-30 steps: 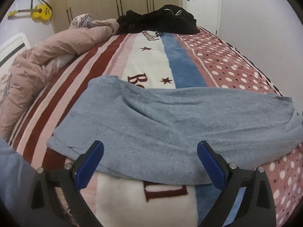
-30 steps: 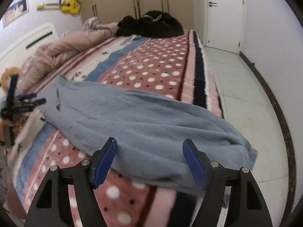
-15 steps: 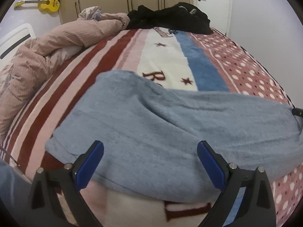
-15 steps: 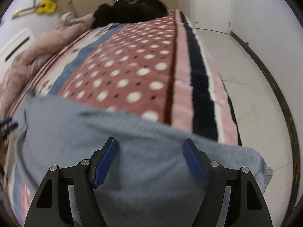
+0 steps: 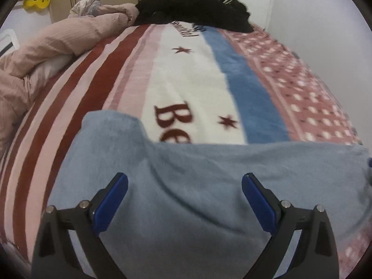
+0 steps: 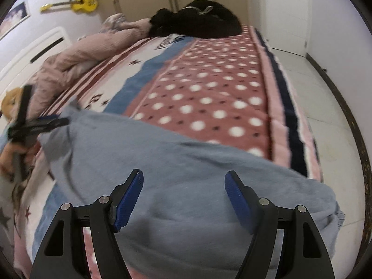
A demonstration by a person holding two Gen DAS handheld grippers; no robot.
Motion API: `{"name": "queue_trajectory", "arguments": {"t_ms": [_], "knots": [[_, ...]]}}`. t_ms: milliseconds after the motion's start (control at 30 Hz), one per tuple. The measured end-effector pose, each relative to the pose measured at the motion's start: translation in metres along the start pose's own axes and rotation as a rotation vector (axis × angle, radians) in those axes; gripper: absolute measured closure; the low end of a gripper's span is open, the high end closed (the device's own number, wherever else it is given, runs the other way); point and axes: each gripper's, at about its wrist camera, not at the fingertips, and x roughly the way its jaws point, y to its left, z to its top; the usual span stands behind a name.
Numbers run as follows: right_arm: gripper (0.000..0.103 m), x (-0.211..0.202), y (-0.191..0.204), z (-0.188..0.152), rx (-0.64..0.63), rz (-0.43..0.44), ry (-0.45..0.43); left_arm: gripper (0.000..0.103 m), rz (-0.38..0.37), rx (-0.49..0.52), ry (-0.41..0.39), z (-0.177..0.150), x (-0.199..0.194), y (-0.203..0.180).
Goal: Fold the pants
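The soft grey-blue fleece pants (image 5: pixel 186 197) lie crosswise directly under my wide-open left gripper (image 5: pixel 184 200) and wide-open right gripper (image 6: pixel 183 200), one near each end.

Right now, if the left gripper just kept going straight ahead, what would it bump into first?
Most likely the blue-grey pants: the open left gripper hangs just above them. Depth is unclear; the striped blanket lies beyond.

Pants (image 5: pixel 209 186) lying across our near end of the bed (image 5: pixel 190 74), quilt (image 5: pixel 69 37) bunched left, clothes pile (image 5: pixel 195 7) at far end.
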Motion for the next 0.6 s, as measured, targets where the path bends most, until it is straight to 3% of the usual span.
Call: {"name": "queue_trajectory", "arguments": {"t_ms": [67, 167, 267, 300, 467, 600], "knots": [[0.034, 0.003, 0.007, -0.004, -0.005, 0.012, 0.002, 0.006, 0.096, -0.038, 0.030, 0.007, 0.020, 0.013], [0.034, 0.006, 0.012, -0.009, -0.005, 0.020, 0.012, 0.005, 0.160, -0.090, -0.002, 0.017, 0.033, 0.037], [0.034, 0.004, 0.010, -0.013, -0.014, 0.008, 0.015, 0.005, 0.343, -0.100, -0.003, 0.020, 0.035, 0.054], [0.034, 0.004, 0.009, -0.014, -0.012, 0.008, 0.014, 0.005, 0.367, -0.105, 0.004, 0.020, 0.033, 0.060], [0.034, 0.002, 0.004, -0.016, -0.014, 0.011, 0.000, 0.005, 0.254, -0.210, 0.042, 0.018, 0.007, 0.088], [0.034, 0.002, 0.006, -0.020, -0.003, 0.048, -0.022, 0.005, 0.228, -0.313, 0.029, 0.015, -0.017, 0.099]]}}
